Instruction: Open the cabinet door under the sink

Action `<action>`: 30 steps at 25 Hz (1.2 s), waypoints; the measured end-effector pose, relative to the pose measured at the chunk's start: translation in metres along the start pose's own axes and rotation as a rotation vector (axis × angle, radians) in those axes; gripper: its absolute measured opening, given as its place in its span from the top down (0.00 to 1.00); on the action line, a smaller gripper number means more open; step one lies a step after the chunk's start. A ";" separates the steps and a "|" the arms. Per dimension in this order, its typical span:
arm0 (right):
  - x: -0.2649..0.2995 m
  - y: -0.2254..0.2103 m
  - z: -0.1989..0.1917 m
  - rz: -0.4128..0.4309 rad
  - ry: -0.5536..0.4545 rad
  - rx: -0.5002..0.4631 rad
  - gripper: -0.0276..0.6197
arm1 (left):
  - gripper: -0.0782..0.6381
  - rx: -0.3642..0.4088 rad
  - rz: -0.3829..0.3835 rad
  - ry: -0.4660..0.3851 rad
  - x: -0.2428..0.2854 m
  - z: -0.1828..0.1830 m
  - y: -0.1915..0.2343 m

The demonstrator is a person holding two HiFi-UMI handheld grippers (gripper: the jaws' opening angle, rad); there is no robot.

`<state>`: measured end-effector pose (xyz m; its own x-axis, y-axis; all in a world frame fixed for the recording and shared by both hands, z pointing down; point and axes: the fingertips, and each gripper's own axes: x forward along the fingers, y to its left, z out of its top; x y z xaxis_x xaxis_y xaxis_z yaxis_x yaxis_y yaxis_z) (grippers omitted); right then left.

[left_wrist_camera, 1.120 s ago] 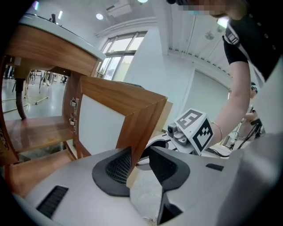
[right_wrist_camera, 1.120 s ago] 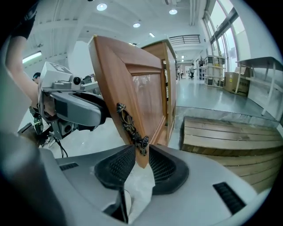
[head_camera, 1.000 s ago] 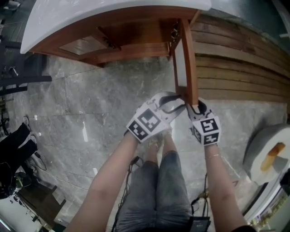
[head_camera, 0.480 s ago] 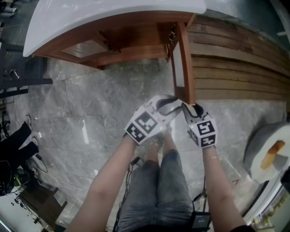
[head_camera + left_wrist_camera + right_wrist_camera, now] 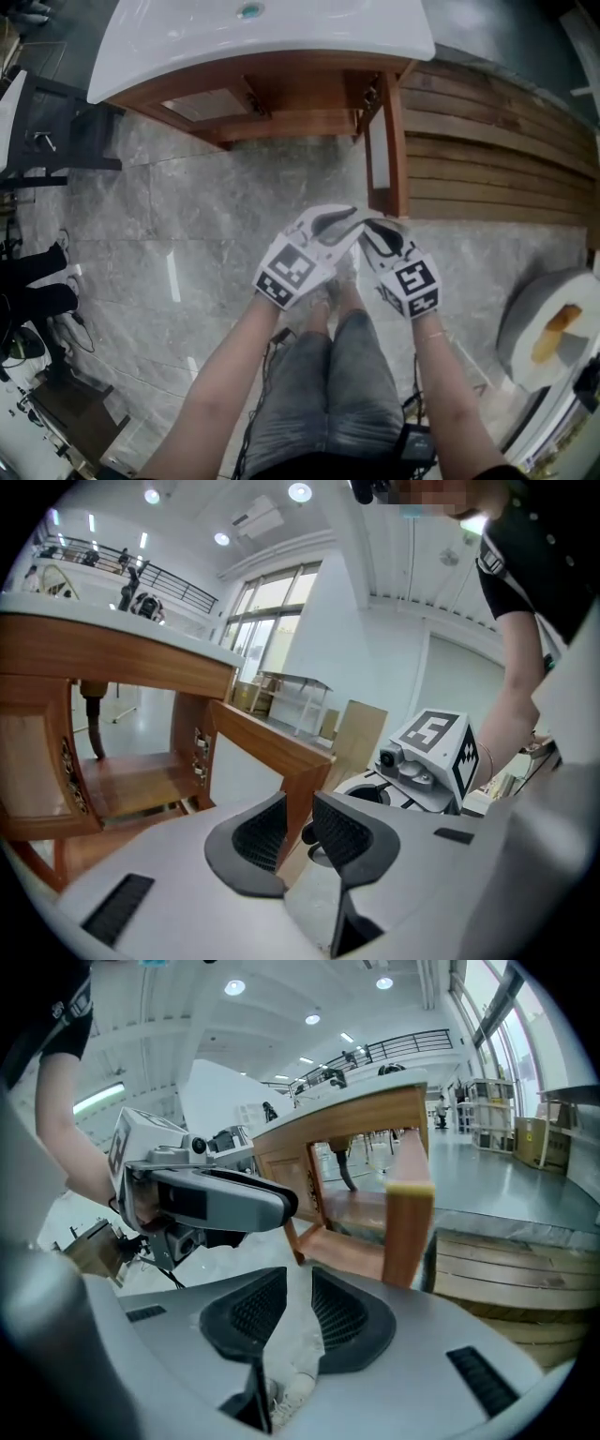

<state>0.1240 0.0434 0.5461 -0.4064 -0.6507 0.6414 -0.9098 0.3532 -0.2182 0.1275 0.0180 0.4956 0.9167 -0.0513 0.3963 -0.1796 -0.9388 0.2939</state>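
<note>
The wooden cabinet (image 5: 281,98) stands under the white sink top (image 5: 272,37). Its right door (image 5: 396,141) is swung out toward me, edge on. My left gripper (image 5: 342,220) hangs short of the door's lower end and does not touch it. Its jaws have just been closing and stand a little apart, holding nothing. In the left gripper view the door's corner (image 5: 281,752) shows through the gap of that gripper (image 5: 292,829). My right gripper (image 5: 370,230) is beside it, open and empty. In the right gripper view the door (image 5: 408,1213) stands beyond the right gripper (image 5: 291,1307).
A wall of wooden slats (image 5: 487,141) runs along the right of the cabinet. A round white object (image 5: 548,328) lies on the floor at lower right. Black gear and cables (image 5: 37,291) sit at the left. My legs are directly below the grippers on the grey marble floor (image 5: 187,216).
Both grippers have drawn back from the door's lower end toward me. The right one had its fingers at the door's edge and is now off it. The door stays swung out.
</note>
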 end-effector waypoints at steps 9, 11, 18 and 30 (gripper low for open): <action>-0.022 0.060 0.098 0.083 -0.117 -0.139 0.94 | 0.88 0.040 0.145 -0.132 -0.076 0.075 0.012; -0.031 0.063 0.121 0.065 -0.151 -0.124 0.95 | 0.88 0.058 0.172 -0.154 -0.094 0.093 0.012; -0.067 0.080 0.188 0.083 -0.262 -0.090 0.95 | 0.88 0.032 0.230 -0.234 -0.148 0.156 -0.002; -0.135 0.123 0.299 0.130 -0.397 -0.195 0.95 | 0.88 0.037 0.368 -0.308 -0.214 0.225 0.004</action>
<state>0.0415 -0.0263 0.2131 -0.5512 -0.7867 0.2780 -0.8319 0.5436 -0.1115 0.0110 -0.0516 0.2168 0.8588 -0.4757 0.1902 -0.5042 -0.8506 0.1493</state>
